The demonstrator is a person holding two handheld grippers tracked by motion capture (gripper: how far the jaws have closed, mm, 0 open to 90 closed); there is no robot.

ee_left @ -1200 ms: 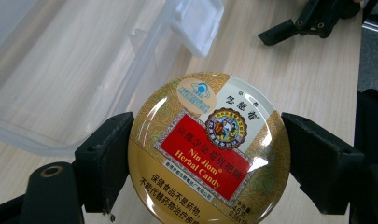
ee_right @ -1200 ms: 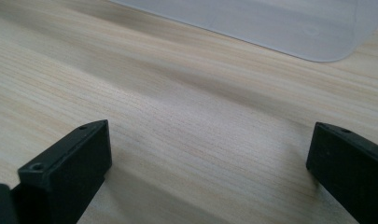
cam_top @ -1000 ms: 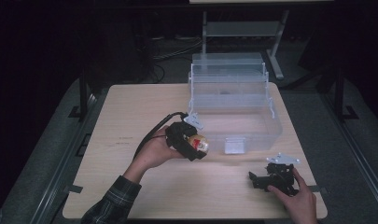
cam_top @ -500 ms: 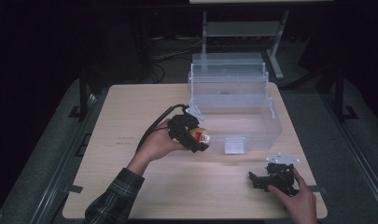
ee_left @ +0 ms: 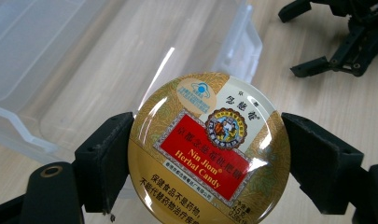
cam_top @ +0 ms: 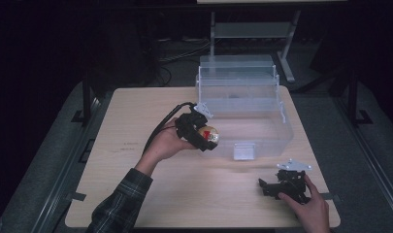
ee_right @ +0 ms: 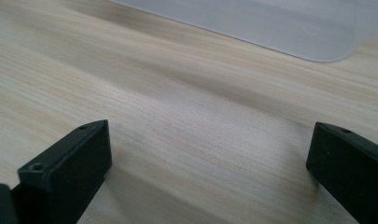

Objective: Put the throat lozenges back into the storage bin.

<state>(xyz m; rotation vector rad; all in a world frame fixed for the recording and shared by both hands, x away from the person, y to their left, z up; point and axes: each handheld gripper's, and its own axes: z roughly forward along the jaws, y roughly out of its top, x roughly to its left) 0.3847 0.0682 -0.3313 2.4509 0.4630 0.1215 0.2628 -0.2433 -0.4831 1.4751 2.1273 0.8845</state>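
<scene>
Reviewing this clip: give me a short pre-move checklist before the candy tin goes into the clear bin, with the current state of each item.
1. Grip: left gripper has both jaws against the rim of the candy tin: ok.
2. Tin lifted off the table: ok.
3. Tin past the front wall of the clear bin: not ok, it sits at the bin's left front corner.
4. Bin open on top: ok.
5. Right gripper out of the way, open, low at the table's near right: ok.
6. Room on the bin floor: cannot tell fully.

Round gold candy tin (ee_left: 207,151), red label reading "Nin Jiom Herbal Candy", Chinese lines, apparently "25g"
</scene>
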